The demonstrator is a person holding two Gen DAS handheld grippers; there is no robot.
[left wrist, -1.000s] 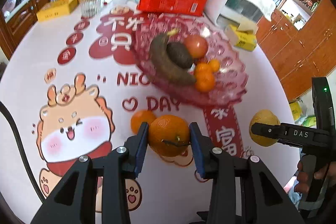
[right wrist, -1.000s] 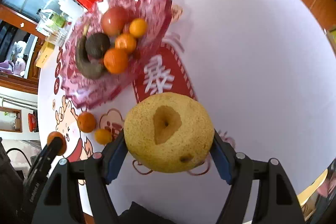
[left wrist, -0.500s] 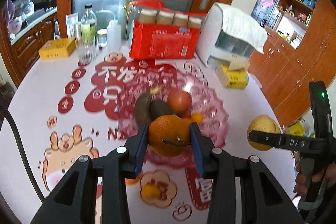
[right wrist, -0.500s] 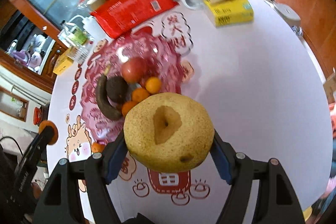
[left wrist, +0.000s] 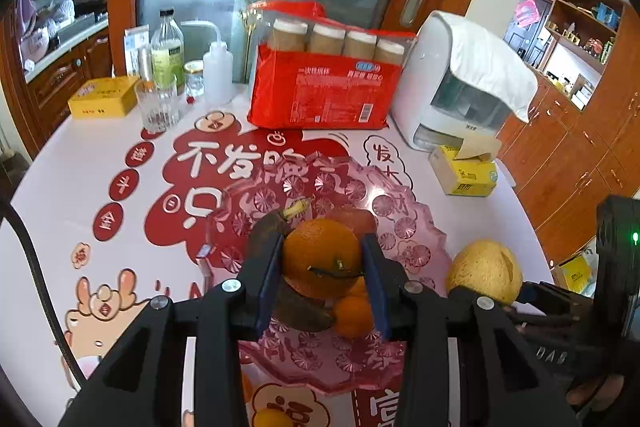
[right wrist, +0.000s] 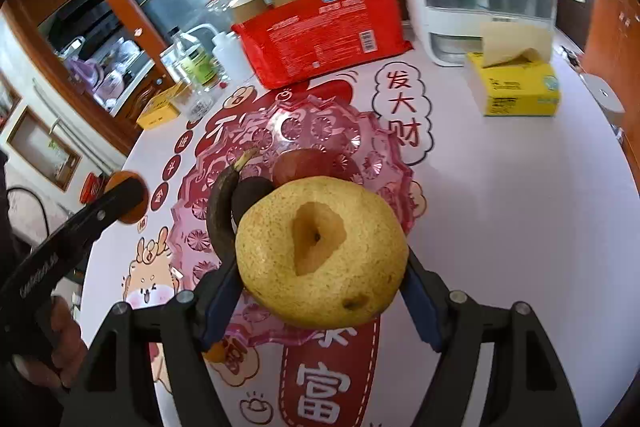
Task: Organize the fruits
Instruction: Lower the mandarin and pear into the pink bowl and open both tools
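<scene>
The orange (left wrist: 322,258) sits clamped between the pads of the left gripper (left wrist: 323,277), lifted off the tabletop (left wrist: 80,179) and now hanging over the near half of the pink bowl (left wrist: 420,239); a second ago it was low over the tabletop, well short of the bowl. The pear (right wrist: 322,251) is pinched the same way in the right gripper (right wrist: 320,287), and it too has come up and in, from beside the bowl to above its near rim. Inside the bowl lie a dark banana (right wrist: 219,203), a red fruit (right wrist: 304,163) and a few small oranges (left wrist: 352,315). Another small orange (left wrist: 272,418) rests on the tabletop just in front of the bowl. Both carried fruits look ready to be lowered and released, with the orange more squarely over the bowl. The pile inside is crowded near the middle, so each piece probably wants a free spot to avoid rolling.
</scene>
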